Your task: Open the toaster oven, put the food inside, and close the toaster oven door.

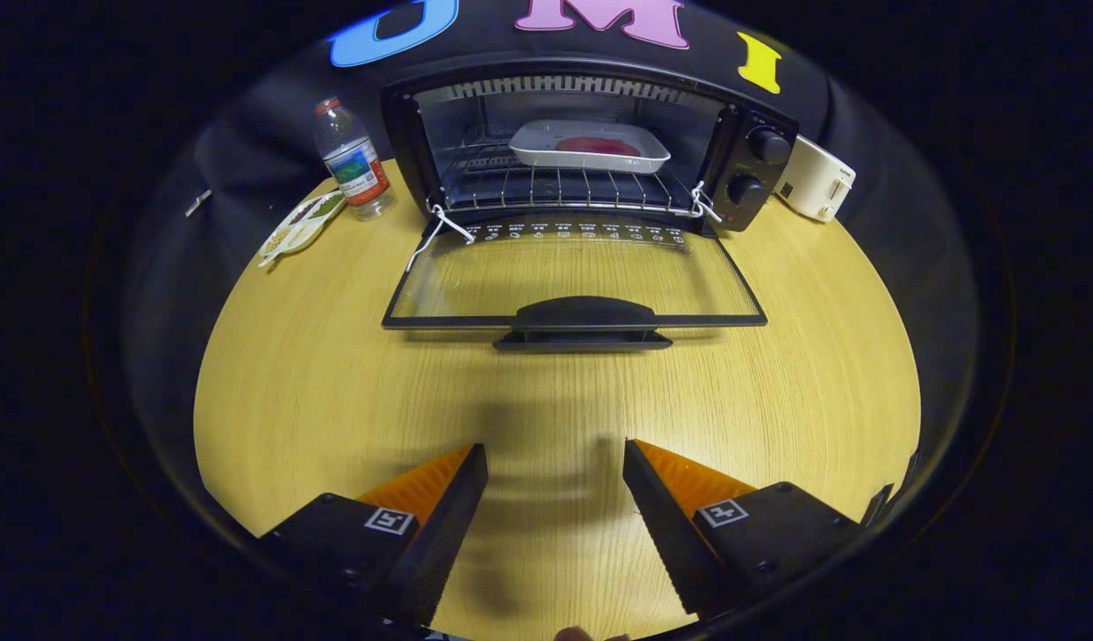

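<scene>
The wooden table point(333, 392) carries everything; its near half lies bare under my fingers. At the far edge, centred, stands the toaster oven point(582, 151), cavity facing me. Its glass door point(573, 280) is swung fully down and lies flat toward me over the surface, handle point(585, 313) at the leading edge, well ahead of my fingertips. White cord point(435, 227) is tied at both hinge corners. Two knobs point(758, 166) sit stacked on the oven's right panel.

Inside the cavity, on the wire rack point(555, 187), rests a white rectangular tray point(589, 147), toward the back and slightly right of centre. In the tray lies the food point(598, 146), a flat red piece; I cannot tell what kind.

To the right of the oven, near the far right edge, sits a white appliance point(815, 182), just beside the oven's side. To the left of the oven stands an upright plastic bottle point(353, 160) with a red cap. Just beside it, at the far left edge, lies a flat packet point(302, 224) with greenish contents.

My gripper point(555, 467) hovers over the near edge, fingers spread wide, pinching nothing, bare wood between them.
</scene>
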